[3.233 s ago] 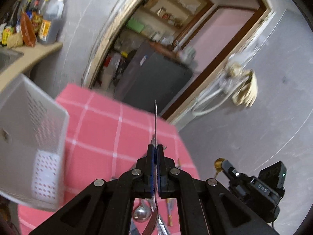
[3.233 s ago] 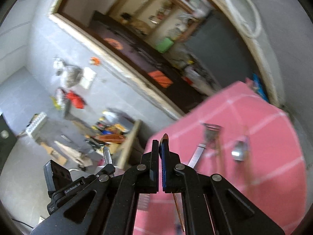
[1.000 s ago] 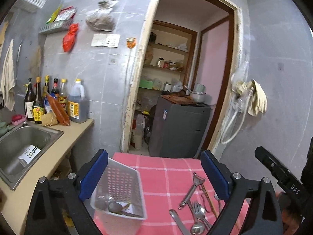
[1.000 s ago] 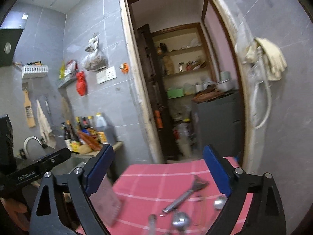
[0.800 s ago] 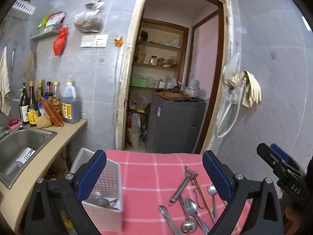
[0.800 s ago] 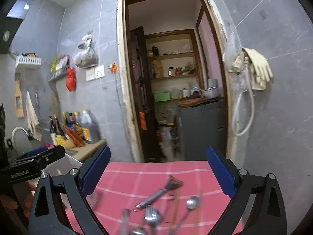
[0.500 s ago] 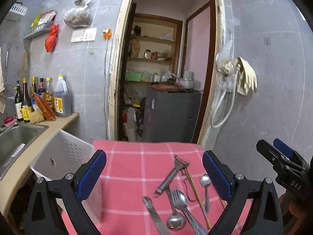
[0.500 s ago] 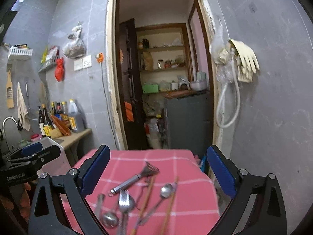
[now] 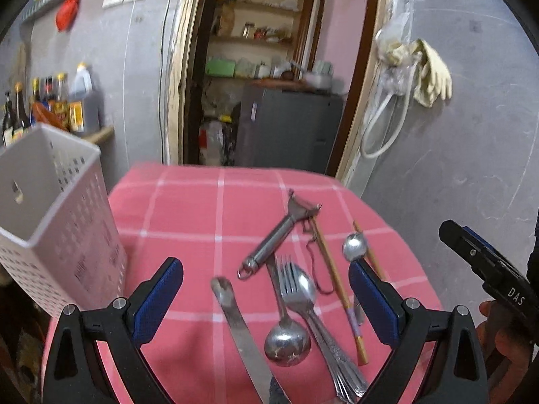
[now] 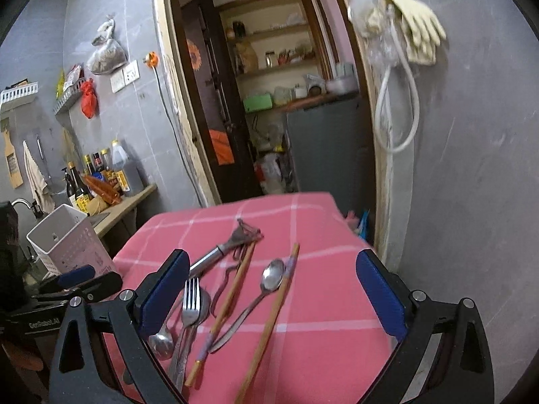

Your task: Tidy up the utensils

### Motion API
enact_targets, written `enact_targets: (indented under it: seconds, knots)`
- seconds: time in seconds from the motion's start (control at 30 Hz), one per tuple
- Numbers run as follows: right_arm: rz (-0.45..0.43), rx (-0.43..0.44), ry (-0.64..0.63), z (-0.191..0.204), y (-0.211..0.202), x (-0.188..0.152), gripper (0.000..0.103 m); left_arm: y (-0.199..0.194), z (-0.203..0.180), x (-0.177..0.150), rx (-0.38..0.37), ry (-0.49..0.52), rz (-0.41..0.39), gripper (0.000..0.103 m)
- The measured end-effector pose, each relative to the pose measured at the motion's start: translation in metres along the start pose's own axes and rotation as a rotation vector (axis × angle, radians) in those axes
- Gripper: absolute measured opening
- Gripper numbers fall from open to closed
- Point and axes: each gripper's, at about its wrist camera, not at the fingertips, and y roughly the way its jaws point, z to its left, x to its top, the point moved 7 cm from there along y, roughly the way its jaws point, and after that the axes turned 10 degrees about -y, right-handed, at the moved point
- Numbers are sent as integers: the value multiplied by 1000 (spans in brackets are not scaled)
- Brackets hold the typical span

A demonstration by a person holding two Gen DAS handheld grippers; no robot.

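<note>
Both tools (image 9: 266, 289) (image 10: 269, 289) wide open, empty

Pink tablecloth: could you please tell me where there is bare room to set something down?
Free: the far strip of the pink tablecloth beyond the peeler, and between the white basket and the knife. Crowded: the utensil pile around the fork.
</note>
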Motion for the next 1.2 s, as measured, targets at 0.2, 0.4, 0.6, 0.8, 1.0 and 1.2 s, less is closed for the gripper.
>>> enact_targets:
  seconds: [0.2, 0.4, 0.6, 0.8, 1.0, 1.2]
  knots:
    - [95, 58, 42, -2, 34, -25, 85, 25, 1, -11, -20, -36, 73, 87]
    - [180, 116, 94, -4, 64, -43, 69, 52, 4, -24, -44, -82, 175, 69]
    - [239, 159, 116, 1, 87, -55, 59, 71, 8, -33, -58, -123, 256, 53]
    - [259, 182, 127, 6, 105, -54, 42, 82, 9, -40, -86, -159, 313, 36]
    - [255, 213, 78, 12, 117, -42, 42, 89, 9, -44, -98, -173, 355, 24]
    - [305, 237, 38, 13, 137, -41, 41, 93, 9, -44, -103, -185, 371, 22]
